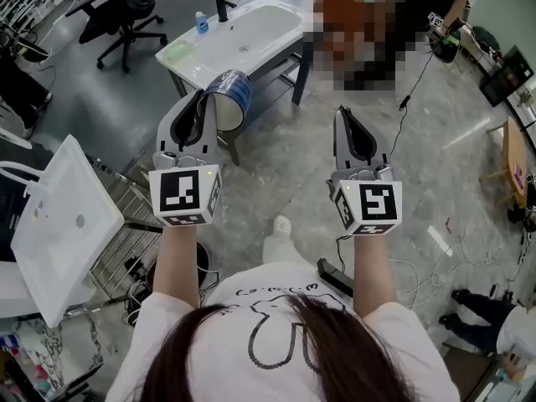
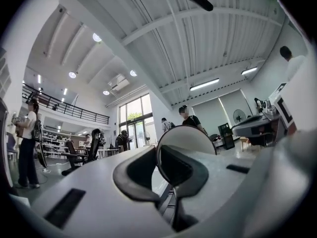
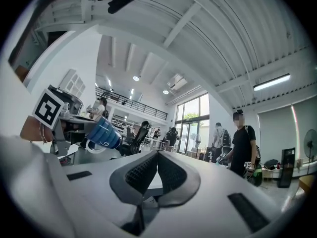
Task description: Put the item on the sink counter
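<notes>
Grey polished floor [image 1: 285, 170] spreads under an open workshop hall with a high white ceiling; the white sink counter [image 1: 251, 32] stands ahead of the person on a metal frame. On it are a small blue bottle [image 1: 202, 22] at its far edge and a green item [image 1: 176, 53] at its left end; I cannot tell what that item is. 1 black office chair [image 1: 126, 11] sits beyond the counter's left end; a white panel [image 1: 63, 220] lies tilted at the left of the head view, beside a wire rack [image 1: 126, 241].

The 2 grippers are held out side by side, pointing roughly level toward the counter. The left gripper [image 1: 205, 99] [image 2: 156, 155] pinches the wall of a blue cup [image 1: 232, 99] [image 2: 210, 135]; 1 pad sits inside the white rim and the other presses on the outside. The cup hangs in the air on its side, its mouth turned back toward the person; in the head view it shows just in front of the counter's near edge, not resting on it. From the right gripper view the same cup [image 3: 101, 132] shows blue with thin white stripes, out at the left beside the left gripper's marker cube [image 3: 48, 108].

The right gripper [image 1: 342, 112] [image 3: 157, 155] has its jaws pressed together, nothing between them; it is well apart from the cup.
</notes>
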